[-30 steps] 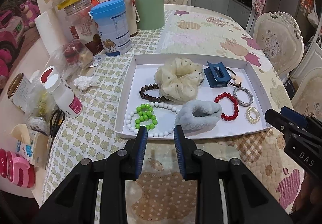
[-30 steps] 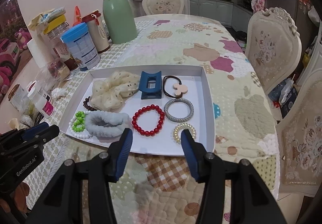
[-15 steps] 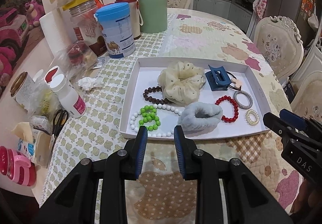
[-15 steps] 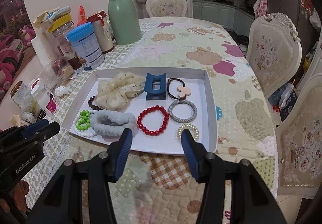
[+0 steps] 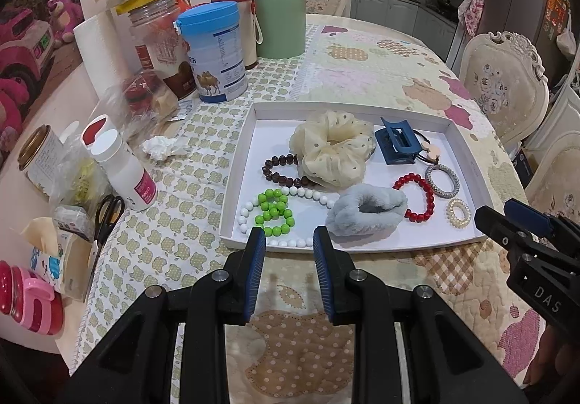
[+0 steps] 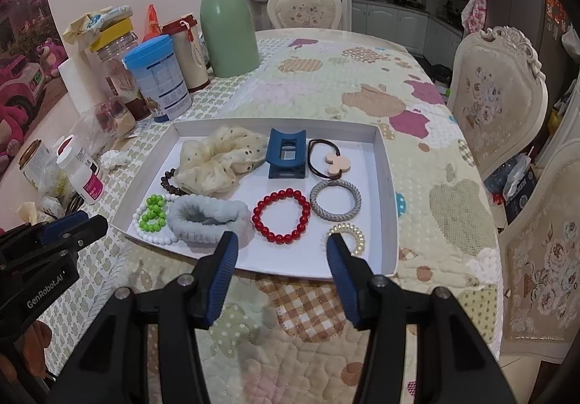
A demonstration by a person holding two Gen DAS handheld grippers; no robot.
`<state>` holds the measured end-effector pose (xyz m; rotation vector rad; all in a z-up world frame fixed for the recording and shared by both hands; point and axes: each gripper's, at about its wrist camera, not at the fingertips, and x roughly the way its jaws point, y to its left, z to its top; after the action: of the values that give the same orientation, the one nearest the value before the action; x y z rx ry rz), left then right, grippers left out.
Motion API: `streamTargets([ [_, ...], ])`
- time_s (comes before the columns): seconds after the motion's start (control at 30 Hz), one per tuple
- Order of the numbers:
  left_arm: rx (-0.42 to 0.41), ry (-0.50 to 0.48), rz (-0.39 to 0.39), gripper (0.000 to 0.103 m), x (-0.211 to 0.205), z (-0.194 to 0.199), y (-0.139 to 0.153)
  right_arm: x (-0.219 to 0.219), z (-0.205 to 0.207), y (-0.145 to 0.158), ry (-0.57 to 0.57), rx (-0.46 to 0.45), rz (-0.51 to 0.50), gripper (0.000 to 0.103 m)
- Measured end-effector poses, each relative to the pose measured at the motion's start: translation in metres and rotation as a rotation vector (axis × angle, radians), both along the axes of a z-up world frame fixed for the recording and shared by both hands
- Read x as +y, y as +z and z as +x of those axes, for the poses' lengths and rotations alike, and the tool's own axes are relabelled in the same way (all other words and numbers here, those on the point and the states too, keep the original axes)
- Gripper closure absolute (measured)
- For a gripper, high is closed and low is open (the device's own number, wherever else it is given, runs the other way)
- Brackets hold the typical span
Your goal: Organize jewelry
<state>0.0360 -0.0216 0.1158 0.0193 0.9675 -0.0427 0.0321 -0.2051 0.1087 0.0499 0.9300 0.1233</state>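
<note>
Two tongs, left tongs [image 5: 286,235] part-open, right tongs [image 6: 281,246] wide, both seemingly empty, near tray [image 6: 384,164]

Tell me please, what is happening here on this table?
A person holds two grippers above the near edge of a white tray of hair ties and bead bracelets. The left gripper and the right gripper are both open and hold nothing. In the tray lie a cream scrunchie, a blue claw clip, a red bead bracelet and a grey fluffy scrunchie, among others. Nothing has been picked up yet.
</note>
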Motion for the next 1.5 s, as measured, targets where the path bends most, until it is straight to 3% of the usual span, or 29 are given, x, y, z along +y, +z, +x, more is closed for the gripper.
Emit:
streamTargets([
  [1.5,-0.010,-0.011,-0.018,0.095,-0.001,0.007,-0.006,0.003,0.006,-0.013,-0.001,0.028,-0.001,0.050],
])
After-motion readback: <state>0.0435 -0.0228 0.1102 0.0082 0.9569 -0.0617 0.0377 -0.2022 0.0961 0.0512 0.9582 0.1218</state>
